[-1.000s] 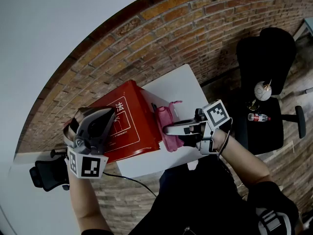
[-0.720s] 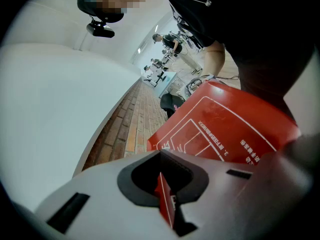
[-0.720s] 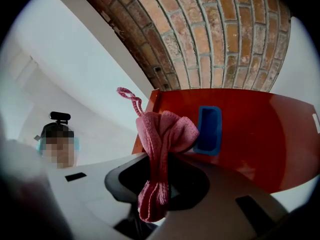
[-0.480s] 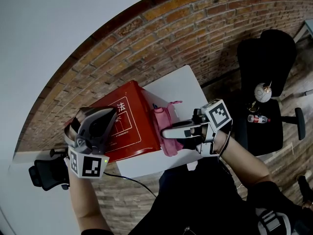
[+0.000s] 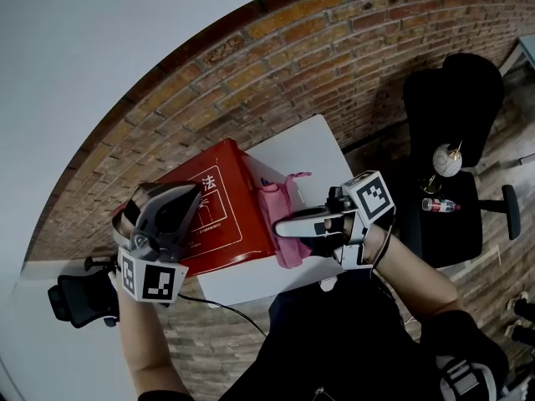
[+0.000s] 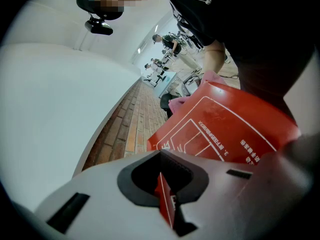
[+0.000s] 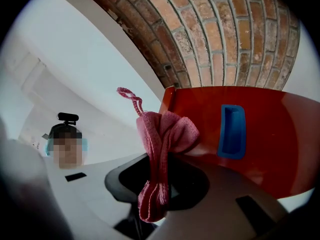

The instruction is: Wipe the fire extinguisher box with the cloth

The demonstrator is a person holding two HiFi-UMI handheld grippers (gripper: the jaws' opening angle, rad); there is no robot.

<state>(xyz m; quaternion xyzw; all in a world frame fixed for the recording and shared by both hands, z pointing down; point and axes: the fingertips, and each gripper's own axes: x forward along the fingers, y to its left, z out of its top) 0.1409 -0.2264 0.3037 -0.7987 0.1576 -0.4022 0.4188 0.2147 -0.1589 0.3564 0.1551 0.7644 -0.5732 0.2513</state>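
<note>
The right gripper (image 5: pixel 286 222) pinches the cloth (image 5: pixel 280 197), with the fire extinguisher box (image 5: pixel 224 215) at its 9 o'clock; the left gripper (image 5: pixel 185 195) clamps the box's opposite edge.

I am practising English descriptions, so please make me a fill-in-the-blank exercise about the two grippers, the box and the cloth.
1. The right gripper is shut on a ____ cloth.
2. The left gripper is shut on an edge of the ____ fire extinguisher box.
3. The recessed handle on the box is ____.
4. The box stands on a ____ table.
Missing words: pink; red; blue; white.
</note>
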